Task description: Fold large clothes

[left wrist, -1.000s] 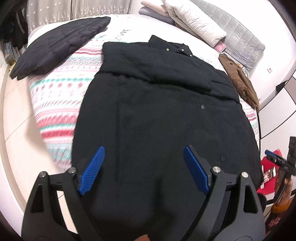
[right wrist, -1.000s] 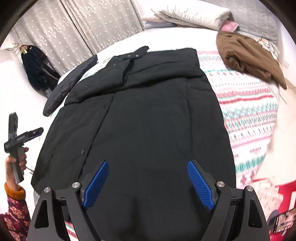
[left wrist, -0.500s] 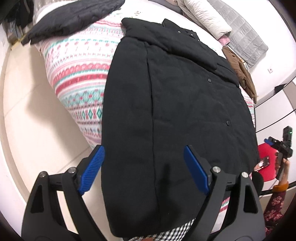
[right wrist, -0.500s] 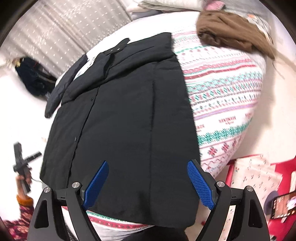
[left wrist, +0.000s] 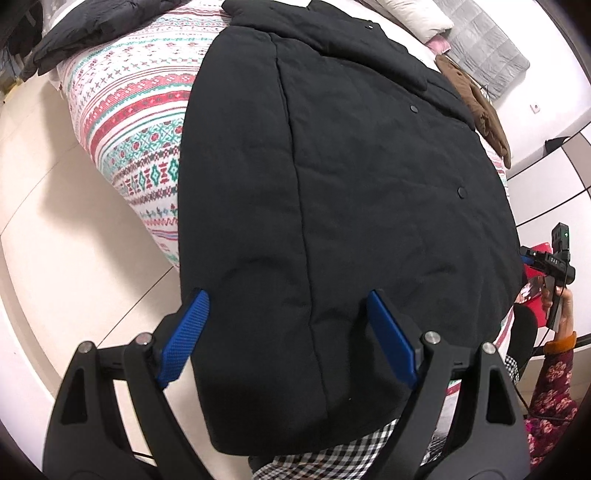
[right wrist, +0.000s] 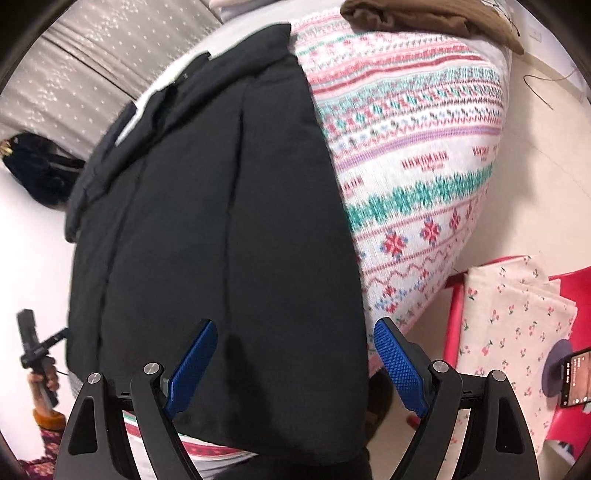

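- Black padded coat (left wrist: 351, 192) lies flat on the bed (left wrist: 140, 122), front up w/ snap buttons showing.
- Long axis runs away from both cams: collar at the far end, hem at the near end, draped over the near bed edge.
- Left gripper (left wrist: 288, 332): jaws spread wide, holding nothing; blue pads (left wrist: 184, 336) sit either side of the hem's left corner area.
- Right gripper (right wrist: 295, 365): jaws wide apart too, nothing held; hem's right corner lies between the pads in view – contact w/ fabric can't be told.
- Patterned bedspread (right wrist: 413, 147) shows on both sides of the coat.
- Brown garment (right wrist: 424, 18) at the far right of the bed, apart from the coat.
- Second black jacket (left wrist: 96, 26) at the far left corner.
- Phone (right wrist: 576, 376) near floral cloth (right wrist: 509, 310), right of the bed.
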